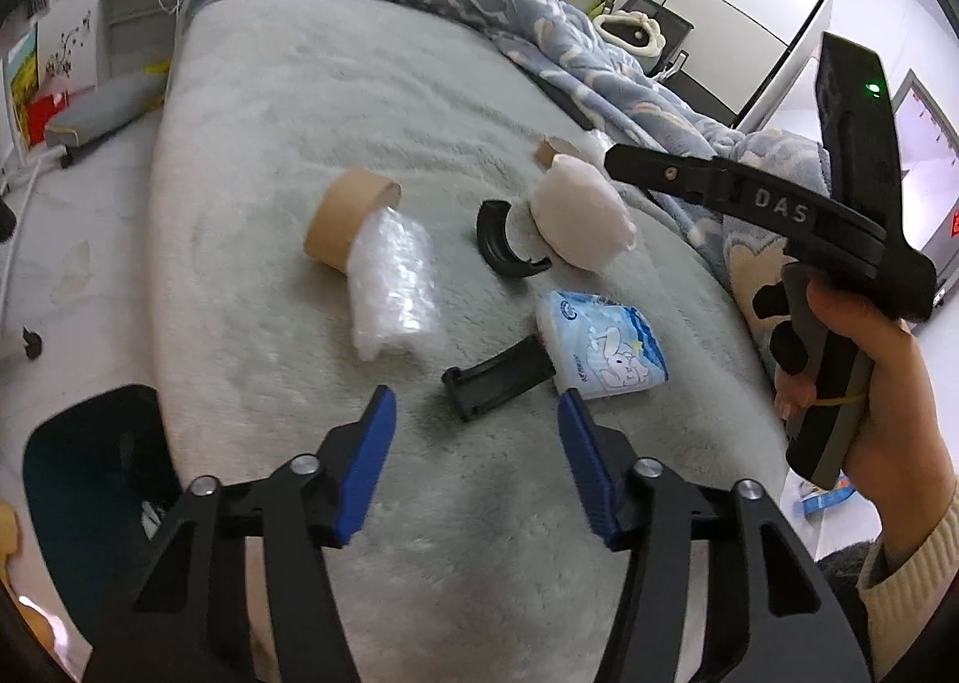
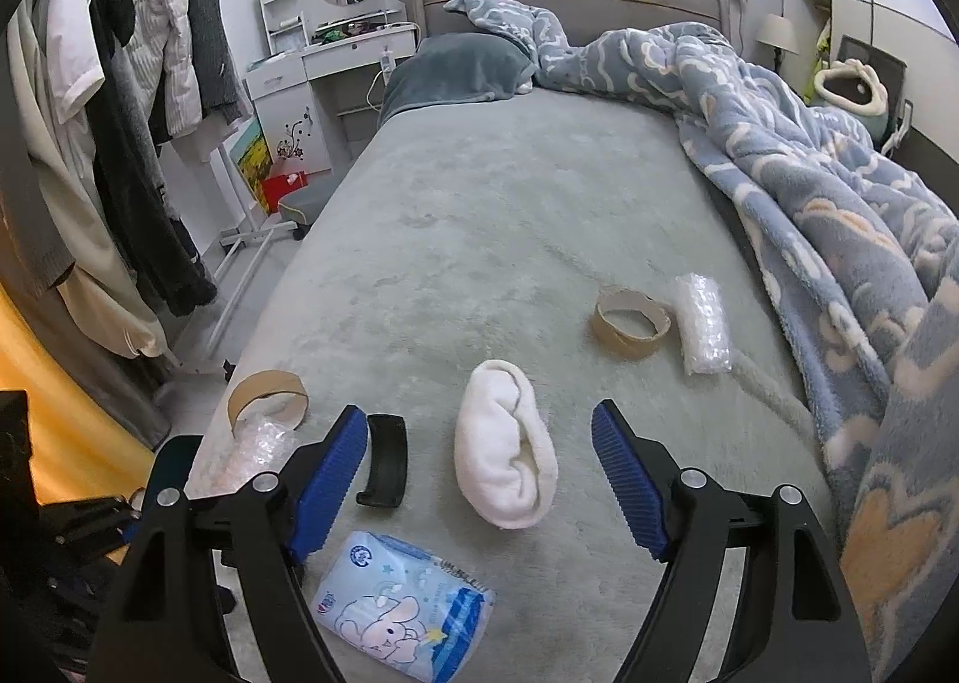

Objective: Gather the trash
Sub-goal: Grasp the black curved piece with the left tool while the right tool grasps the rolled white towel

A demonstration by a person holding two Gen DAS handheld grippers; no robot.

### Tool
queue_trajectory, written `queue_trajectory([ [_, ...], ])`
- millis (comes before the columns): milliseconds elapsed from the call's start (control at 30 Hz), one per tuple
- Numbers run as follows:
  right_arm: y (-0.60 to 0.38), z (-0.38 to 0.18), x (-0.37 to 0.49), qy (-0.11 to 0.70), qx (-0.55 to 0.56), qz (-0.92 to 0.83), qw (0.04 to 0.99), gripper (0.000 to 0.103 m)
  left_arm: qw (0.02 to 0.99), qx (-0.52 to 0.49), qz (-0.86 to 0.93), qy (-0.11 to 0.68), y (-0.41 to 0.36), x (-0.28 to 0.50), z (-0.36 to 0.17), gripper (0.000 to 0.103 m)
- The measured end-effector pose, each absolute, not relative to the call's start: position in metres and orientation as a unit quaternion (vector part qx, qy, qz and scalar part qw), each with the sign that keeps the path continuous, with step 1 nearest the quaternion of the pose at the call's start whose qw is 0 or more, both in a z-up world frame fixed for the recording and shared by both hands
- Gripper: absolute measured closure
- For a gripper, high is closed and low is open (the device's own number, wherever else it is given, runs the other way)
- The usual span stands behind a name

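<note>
1. Left wrist view: the left tongs [image 1: 476,413] stand open above the near part of the bed [image 1: 287,101], with nothing between the blue pads.
2. Just beyond the tips lies a flat black plastic piece [image 1: 497,377], touching a blue-and-white tissue pack [image 1: 605,350] on its right.
3. Toward the middle of the bed lies a bubble-wrap bundle [image 1: 392,287], its far end against a cardboard tape ring [image 1: 347,218].
4. To the right of those lies a curved black plastic piece [image 1: 500,245] beside a rolled white cloth [image 1: 581,221]; a second cardboard ring [image 1: 554,150] shows behind the cloth.
5. At the right edge, a hand [image 1: 869,371] holds the handle of the right tongs, whose arm reaches over the cloth.
6. Right wrist view: the right tongs [image 2: 479,443] stand wide open and empty, with the rolled white cloth [image 2: 506,458] lying on the bed between the pads, untouched.
7. The curved black piece [image 2: 386,461] lies just beside the left pad; the tissue pack [image 2: 401,614] lies near the foot edge.
8. A cardboard ring [image 2: 267,395] with bubble wrap [image 2: 255,446] sits at the left edge of the bed.
9. Another ring [image 2: 629,320] and a bubble-wrap roll [image 2: 704,323] lie toward the right side, near the blue blanket [image 2: 809,173].
</note>
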State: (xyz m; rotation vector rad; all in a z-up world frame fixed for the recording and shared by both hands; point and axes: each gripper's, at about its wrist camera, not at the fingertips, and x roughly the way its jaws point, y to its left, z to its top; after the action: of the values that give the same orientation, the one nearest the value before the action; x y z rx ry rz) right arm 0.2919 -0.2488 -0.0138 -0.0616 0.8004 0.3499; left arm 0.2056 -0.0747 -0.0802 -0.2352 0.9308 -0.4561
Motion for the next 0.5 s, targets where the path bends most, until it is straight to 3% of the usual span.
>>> queue_trajectory([
  [333, -0.27, -0.027, 0.294, 0.394, -0.005, 0.169, 0.903, 0.025, 0.852, -0.131, -0.212, 0.46, -0.082, 0.223, -0.09, 0.067],
  [500, -0.272, -0.032, 0.299, 0.393, 0.006, 0.179, 0.902, 0.025, 0.848, -0.135, -0.203, 0.471, -0.081, 0.23, -0.094, 0.083],
])
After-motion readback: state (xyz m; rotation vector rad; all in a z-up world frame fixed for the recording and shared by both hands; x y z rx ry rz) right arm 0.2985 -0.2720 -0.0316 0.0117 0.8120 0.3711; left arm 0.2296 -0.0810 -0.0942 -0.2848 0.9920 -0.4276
